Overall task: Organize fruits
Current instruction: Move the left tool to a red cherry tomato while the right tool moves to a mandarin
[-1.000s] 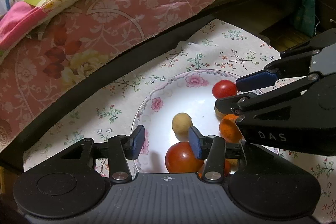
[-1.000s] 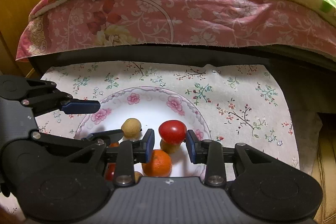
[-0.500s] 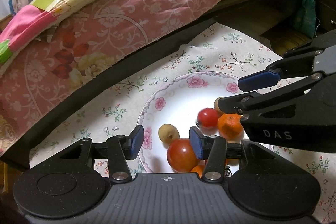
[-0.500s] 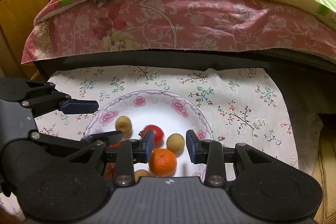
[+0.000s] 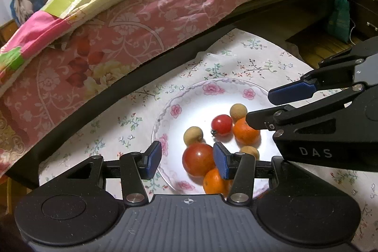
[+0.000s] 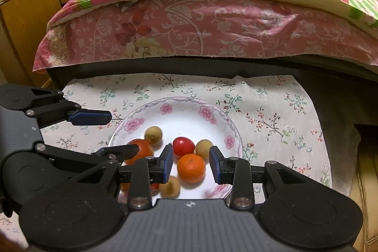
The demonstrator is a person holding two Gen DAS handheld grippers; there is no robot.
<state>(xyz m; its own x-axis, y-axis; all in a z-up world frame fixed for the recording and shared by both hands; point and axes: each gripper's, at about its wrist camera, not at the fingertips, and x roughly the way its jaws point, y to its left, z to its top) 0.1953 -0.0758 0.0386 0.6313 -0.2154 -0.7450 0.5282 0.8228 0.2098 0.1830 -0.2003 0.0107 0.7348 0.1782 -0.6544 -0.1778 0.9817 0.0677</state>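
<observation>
A white plate with pink flowers (image 5: 208,90) (image 6: 179,108) sits on a floral cloth and holds several fruits. In the left wrist view I see a large red tomato (image 5: 198,158), a small red tomato (image 5: 221,124), two oranges (image 5: 245,132) (image 5: 213,181) and tan longans (image 5: 193,135) (image 5: 238,110). My left gripper (image 5: 187,160) is open and empty above the plate's near edge. My right gripper (image 6: 191,163) is open and empty above an orange (image 6: 191,168), with the small tomato (image 6: 183,145) just beyond.
A bed with a pink floral quilt (image 6: 200,25) and black frame runs along the far side of the cloth (image 6: 271,115). A wooden cabinet (image 6: 28,15) stands at the left. A dark drawer unit (image 5: 363,6) stands at the right.
The small red tomato left my right gripper and now lies on the plate among the other fruits. Both grippers have risen and drawn back from the plate.
</observation>
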